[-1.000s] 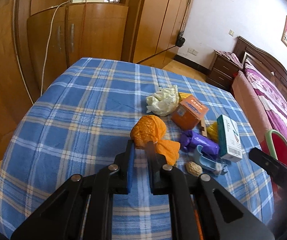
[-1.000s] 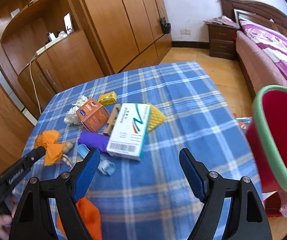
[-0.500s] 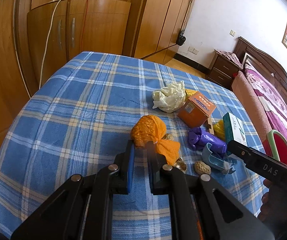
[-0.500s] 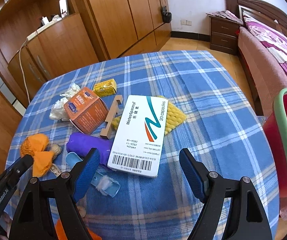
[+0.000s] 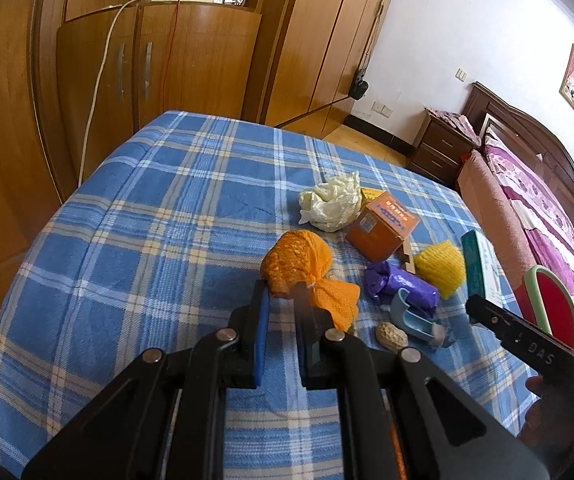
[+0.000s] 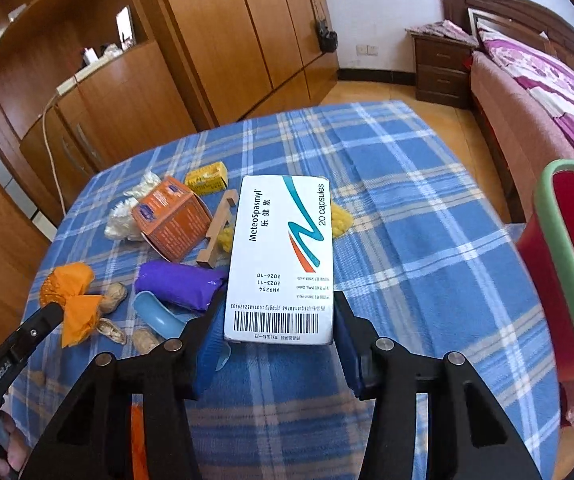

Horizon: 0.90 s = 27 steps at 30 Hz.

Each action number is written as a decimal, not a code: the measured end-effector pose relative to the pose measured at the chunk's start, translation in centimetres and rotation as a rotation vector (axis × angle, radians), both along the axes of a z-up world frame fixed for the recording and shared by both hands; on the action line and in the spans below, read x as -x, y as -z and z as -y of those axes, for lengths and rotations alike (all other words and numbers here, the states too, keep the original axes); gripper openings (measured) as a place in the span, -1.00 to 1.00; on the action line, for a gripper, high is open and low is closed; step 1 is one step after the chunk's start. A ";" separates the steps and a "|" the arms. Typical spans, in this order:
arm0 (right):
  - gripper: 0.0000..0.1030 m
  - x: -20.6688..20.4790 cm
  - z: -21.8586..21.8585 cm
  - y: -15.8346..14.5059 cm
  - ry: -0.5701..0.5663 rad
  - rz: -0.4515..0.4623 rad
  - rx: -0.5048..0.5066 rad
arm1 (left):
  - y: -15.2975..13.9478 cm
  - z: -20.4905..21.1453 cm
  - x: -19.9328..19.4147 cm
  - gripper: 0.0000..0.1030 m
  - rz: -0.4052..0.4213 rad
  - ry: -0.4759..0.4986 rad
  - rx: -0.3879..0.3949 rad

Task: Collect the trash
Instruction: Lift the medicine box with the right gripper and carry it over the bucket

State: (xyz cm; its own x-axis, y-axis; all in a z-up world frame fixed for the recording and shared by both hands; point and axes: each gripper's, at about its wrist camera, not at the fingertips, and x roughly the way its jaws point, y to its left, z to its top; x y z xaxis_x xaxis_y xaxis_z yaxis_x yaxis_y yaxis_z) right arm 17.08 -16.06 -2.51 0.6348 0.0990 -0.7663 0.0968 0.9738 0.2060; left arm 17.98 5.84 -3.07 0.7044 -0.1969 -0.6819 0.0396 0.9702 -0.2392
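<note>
On the blue plaid bench (image 6: 407, 208) lies a scatter of trash, and both claws hang over its near edge. The right claw (image 6: 277, 344) has just been closing, and its blue pads now sit against the two long sides of the white medicine box (image 6: 283, 256), at the barcode end; the box lies flat between them with its printed face up. Whether the pads truly squeeze it I cannot say for sure, but they touch both edges.

The left claw (image 5: 281, 322) is closed with nothing in it, its tips just short of the orange mesh bundle (image 5: 303, 270).

Just left of the white box rests a purple wrapper (image 6: 179, 284), with a pale blue scoop (image 6: 157, 316) in front of it and a few peanut shells (image 6: 113, 292) near the orange bundle. Further back stand an orange carton (image 6: 171, 220), a crumpled white bag (image 6: 127, 212) beside it, a small yellow box (image 6: 207, 178) and a cardboard strip (image 6: 219, 228). A yellow sponge (image 6: 341, 218) peeks out from under the white box on its right.

Off the right edge of the bench stands a red bin with a green rim (image 6: 567, 264).
</note>
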 end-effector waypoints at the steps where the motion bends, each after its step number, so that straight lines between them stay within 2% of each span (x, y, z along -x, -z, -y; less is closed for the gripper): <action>1: 0.00 0.4 0.1 -0.4 -0.002 0.013 0.001 | -0.2 0.0 0.1 -0.78 0.004 0.001 0.001; 9: 0.00 3.4 0.5 -3.3 -0.022 0.101 0.020 | -2.1 0.6 1.5 -0.78 0.041 0.017 0.015; 27: 0.00 9.4 3.9 -6.1 0.022 0.187 -0.007 | -6.4 4.0 4.8 -0.78 0.116 0.101 0.015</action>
State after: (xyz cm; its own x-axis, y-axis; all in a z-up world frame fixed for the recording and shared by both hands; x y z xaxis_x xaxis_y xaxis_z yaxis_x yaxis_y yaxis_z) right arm 7.65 -19.93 3.61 0.7683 0.0885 -0.6339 0.0771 0.9704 0.2290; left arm 13.15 1.84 3.29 0.7540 -0.2808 -0.5938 0.1653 0.9560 -0.2422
